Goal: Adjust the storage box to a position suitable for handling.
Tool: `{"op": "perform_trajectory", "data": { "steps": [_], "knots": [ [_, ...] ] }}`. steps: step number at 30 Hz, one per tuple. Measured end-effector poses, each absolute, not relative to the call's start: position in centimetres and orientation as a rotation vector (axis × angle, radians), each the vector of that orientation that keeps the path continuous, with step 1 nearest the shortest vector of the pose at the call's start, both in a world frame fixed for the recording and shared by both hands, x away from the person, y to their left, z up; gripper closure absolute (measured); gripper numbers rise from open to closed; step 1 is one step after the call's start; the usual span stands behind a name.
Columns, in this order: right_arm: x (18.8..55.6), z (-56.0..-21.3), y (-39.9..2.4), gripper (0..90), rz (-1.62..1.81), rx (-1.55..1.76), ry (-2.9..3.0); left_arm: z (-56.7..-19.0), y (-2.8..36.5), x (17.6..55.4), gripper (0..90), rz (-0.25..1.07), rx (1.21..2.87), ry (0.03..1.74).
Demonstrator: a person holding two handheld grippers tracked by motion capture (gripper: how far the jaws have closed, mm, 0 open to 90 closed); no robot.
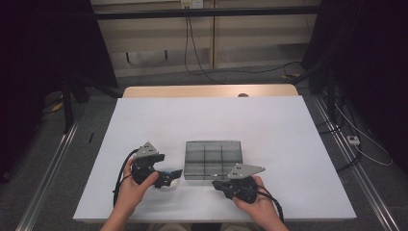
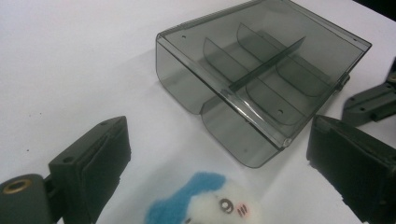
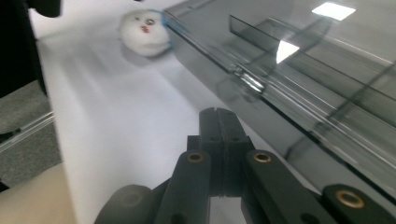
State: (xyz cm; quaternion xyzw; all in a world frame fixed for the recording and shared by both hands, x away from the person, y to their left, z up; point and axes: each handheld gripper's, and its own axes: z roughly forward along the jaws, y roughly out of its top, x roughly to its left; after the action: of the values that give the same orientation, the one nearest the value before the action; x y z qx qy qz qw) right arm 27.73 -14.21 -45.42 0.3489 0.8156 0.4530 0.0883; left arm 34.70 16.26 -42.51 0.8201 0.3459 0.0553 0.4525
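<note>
Smoky plastic box (image 1: 213, 159) with dividers, lid down, sits near table (image 1: 144, 115) front edge, between both grippers. Left gripper (image 2: 215, 158) just left of box, jaws spread wide, nothing pressed; small white plush (image 2: 205, 200) with blue top (face visible) lies on table between them, just beside box corner. Right gripper (image 3: 218, 140) at box's near right corner, jaws clenched together, empty, tips close beside box wall.
</note>
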Motion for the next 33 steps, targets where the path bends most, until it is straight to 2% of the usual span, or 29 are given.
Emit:
{"op": "perform_trajectory", "data": {
  "steps": [18,26,33],
  "knots": [
    [28.9,-46.3,-13.7,90.0,1.26,1.057,2.456,-42.6,16.4,34.7,6.5,0.135,2.028,0.861],
    [28.8,-44.5,-14.0,90.0,1.349,1.011,2.352,-42.7,16.5,34.9,6.7,0.139,2.037,0.872],
    [28.8,-45.0,-13.8,90.0,1.332,1.005,2.389,-42.8,16.5,35.0,6.8,0.136,2.036,0.875]
  ]
}}
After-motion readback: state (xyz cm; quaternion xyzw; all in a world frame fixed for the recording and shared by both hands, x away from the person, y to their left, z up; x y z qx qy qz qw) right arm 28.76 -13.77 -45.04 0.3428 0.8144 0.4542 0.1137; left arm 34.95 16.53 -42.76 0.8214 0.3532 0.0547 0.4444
